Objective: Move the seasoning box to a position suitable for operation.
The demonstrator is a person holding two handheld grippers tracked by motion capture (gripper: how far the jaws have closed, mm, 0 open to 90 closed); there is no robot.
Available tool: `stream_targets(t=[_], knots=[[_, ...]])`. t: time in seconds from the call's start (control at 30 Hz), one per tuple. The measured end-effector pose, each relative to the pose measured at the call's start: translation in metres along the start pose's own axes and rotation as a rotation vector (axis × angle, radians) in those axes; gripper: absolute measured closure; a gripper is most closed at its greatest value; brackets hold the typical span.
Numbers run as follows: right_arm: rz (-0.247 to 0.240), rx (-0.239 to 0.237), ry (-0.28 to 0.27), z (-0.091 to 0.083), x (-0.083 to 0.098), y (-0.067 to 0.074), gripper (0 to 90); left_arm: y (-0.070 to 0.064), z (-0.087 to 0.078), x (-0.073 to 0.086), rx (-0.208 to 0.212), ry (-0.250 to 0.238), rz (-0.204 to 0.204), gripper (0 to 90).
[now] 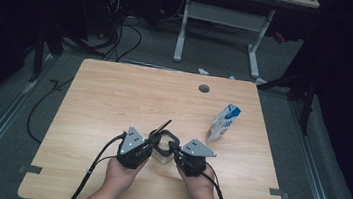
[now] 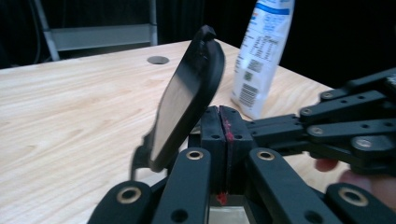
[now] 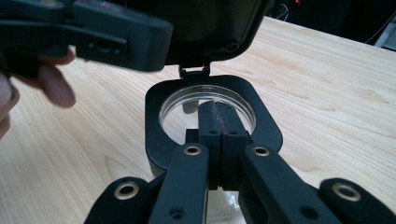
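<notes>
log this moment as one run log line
left gripper: shut | right gripper: shut | container: lid open | pouch: upright

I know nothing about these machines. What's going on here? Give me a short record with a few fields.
Setting: wooden table, seen from above
Work in hand: a clear jar with a black collar and a hinged black lid
Lid: flipped open, tilted up
Left tool: jaws shut, at the jar beside the raised lid
Right tool: jaws shut, at the jar's near rim
Whether either tool pinches the jar: cannot tell
Also on the table: white and blue pouch, standing apart to the right
</notes>
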State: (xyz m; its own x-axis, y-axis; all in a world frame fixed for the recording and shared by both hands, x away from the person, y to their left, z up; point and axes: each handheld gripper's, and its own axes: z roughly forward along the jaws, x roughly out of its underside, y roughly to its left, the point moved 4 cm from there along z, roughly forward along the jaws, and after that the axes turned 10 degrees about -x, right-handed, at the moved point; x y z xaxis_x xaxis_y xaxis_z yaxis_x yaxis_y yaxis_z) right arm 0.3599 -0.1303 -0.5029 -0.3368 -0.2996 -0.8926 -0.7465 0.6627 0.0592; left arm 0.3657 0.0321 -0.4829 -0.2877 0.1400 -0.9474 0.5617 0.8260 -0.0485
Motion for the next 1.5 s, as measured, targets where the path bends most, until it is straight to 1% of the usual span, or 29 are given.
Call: stream_targets(t=[0.2,0.37,0.4,0.47,0.57,0.8,0.9,0.93,1.0,1.03,1.07,1.1,1.17,1.23,1.27,1.3,1.37,1.4,1.43,1.5], knots=[[0.005,-0.006,-0.005,0.0,0.001,0.0,90.0,0.011,0.003,-0.002,-0.037,-0.001,-0.006,89.2],[0.008,-0.014,-0.007,-0.001,0.001,0.0,90.0,0.017,0.005,-0.002,-0.053,0.003,-0.007,89.2],[0.011,-0.016,-0.007,-0.001,0.001,0.0,90.0,0.017,0.006,-0.002,-0.049,0.003,-0.011,89.2],[0.009,-0.015,-0.009,-0.001,0.001,0.0,90.0,0.019,0.007,-0.003,-0.058,0.004,-0.009,89.3],[0.007,-0.017,-0.009,-0.002,0.002,0.001,90.0,0.021,0.008,-0.002,-0.057,0.006,-0.014,89.7],[-0.002,-0.023,-0.009,-0.002,0.002,0.003,90.0,0.021,0.009,-0.003,-0.061,0.008,-0.005,89.8],[-0.003,-0.023,-0.015,-0.003,0.003,0.003,90.0,0.022,0.008,-0.003,-0.068,0.01,0.003,89.8],[-0.004,-0.024,-0.015,-0.004,0.003,0.003,90.0,0.022,0.008,-0.003,-0.081,0.012,0.005,89.8],[-0.005,-0.019,-0.013,-0.005,0.003,0.003,90.0,0.024,0.008,-0.003,-0.061,0.015,-0.014,89.9],[-0.006,-0.021,-0.014,-0.005,0.003,0.003,90.0,0.023,0.008,-0.002,-0.066,0.014,-0.006,89.8],[-0.003,-0.022,-0.016,-0.006,0.003,0.003,90.0,0.022,0.007,-0.002,-0.076,0.012,0.009,89.3],[-0.004,-0.02,-0.015,-0.006,0.003,0.003,90.0,0.022,0.005,-0.002,-0.072,0.008,0.009,88.2],[0.001,-0.017,-0.012,-0.006,0.003,0.003,89.9,0.02,0.001,-0.004,-0.054,0.005,-0.007,86.7],[0.002,-0.013,-0.016,-0.008,0.003,0.004,88.6,0.02,-0.008,-0.004,-0.052,-0.008,0.005,84.9],[-0.001,-0.011,-0.027,-0.011,0.002,0.004,87.6,0.02,-0.012,-0.004,-0.04,-0.013,0.01,84.0],[0.0,-0.007,-0.033,-0.015,0.001,0.004,86.9,0.021,-0.017,-0.002,-0.037,-0.011,0.018,82.6],[-0.005,0.009,-0.05,-0.023,0.001,0.003,85.6,0.025,-0.027,0.003,-0.039,-0.007,0.033,80.2],[-0.002,0.017,-0.061,-0.028,0.002,0.002,85.3,0.03,-0.034,0.007,-0.046,-0.004,0.04,79.2],[0.005,0.03,-0.068,-0.036,0.004,-0.001,84.6,0.033,-0.038,0.01,-0.048,-0.001,0.041,77.7],[0.011,0.046,-0.074,-0.044,0.008,-0.004,84.1,0.041,-0.046,0.017,-0.054,0.012,0.041,75.3]])
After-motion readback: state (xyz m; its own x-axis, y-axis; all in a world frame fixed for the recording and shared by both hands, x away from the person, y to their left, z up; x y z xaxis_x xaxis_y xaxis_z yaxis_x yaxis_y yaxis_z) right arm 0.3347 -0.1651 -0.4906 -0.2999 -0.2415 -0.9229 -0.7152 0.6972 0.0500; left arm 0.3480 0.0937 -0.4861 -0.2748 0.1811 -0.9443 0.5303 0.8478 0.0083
